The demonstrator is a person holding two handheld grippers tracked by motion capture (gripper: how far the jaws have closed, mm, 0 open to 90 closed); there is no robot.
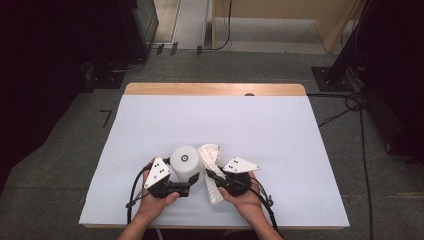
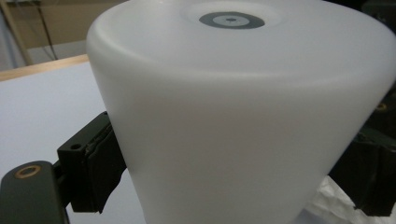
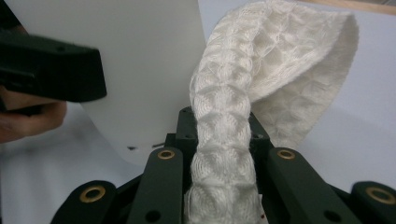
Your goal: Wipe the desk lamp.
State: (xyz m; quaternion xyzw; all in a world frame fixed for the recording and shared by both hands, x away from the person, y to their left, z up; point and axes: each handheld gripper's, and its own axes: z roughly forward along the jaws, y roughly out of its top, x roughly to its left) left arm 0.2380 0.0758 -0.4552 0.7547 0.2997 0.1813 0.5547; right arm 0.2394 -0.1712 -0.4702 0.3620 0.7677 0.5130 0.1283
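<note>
A white plastic cup [image 1: 185, 162] stands upside down near the table's front edge, its base with a grey ring facing up. My left gripper [image 1: 191, 184] is shut on the cup's side. In the left gripper view the cup [image 2: 233, 116] sits between both black pads [image 2: 98, 168]. A white waffle-weave cloth [image 1: 212, 159] drapes just right of the cup. My right gripper [image 1: 214, 176] is shut on it. In the right gripper view the cloth [image 3: 280, 60] rises as a folded strip from between that gripper's [image 3: 222, 135] jaws, beside the cup's wall [image 3: 140, 70].
The table is covered by a white sheet [image 1: 225, 120], with a wooden strip [image 1: 215, 89] along its far edge. Dark equipment and cables stand on the floor to both sides. A finger of the left hand [image 3: 28, 121] is in the right gripper view.
</note>
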